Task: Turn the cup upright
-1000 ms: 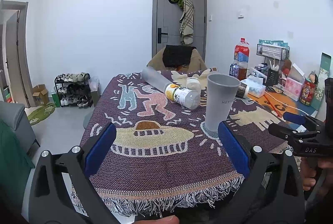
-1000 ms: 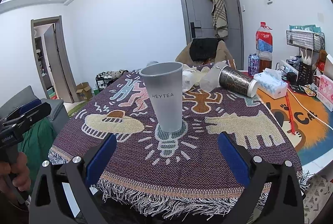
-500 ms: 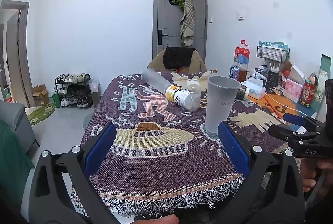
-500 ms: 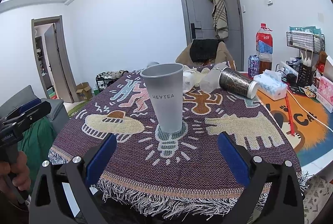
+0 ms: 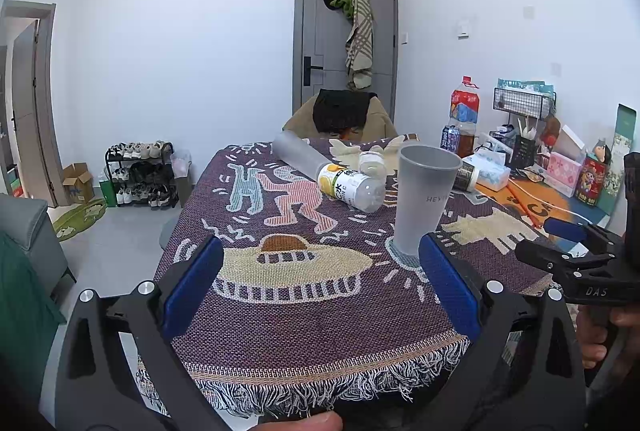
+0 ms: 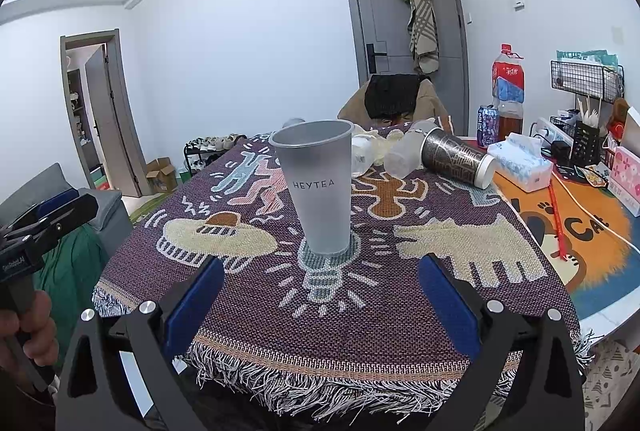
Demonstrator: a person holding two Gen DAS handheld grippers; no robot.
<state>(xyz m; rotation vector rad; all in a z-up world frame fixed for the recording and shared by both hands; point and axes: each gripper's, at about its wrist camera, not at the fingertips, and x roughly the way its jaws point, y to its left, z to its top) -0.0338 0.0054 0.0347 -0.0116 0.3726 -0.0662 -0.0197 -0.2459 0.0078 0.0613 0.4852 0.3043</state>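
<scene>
A grey HEYTEA cup stands upright, mouth up, on the patterned cloth; it also shows in the left wrist view. My right gripper is open and empty, near the table's front edge, short of the cup. My left gripper is open and empty, to the left of the cup and back from it. Each gripper shows at the edge of the other's view.
A clear bottle with a yellow label and a frosted tube lie behind the cup. A dark patterned cup lies on its side at the back right. A tissue box, bottles and a wire rack crowd the right.
Both grippers have drawn back slightly from the cup, which stays upright in place. Jaws remain open.
</scene>
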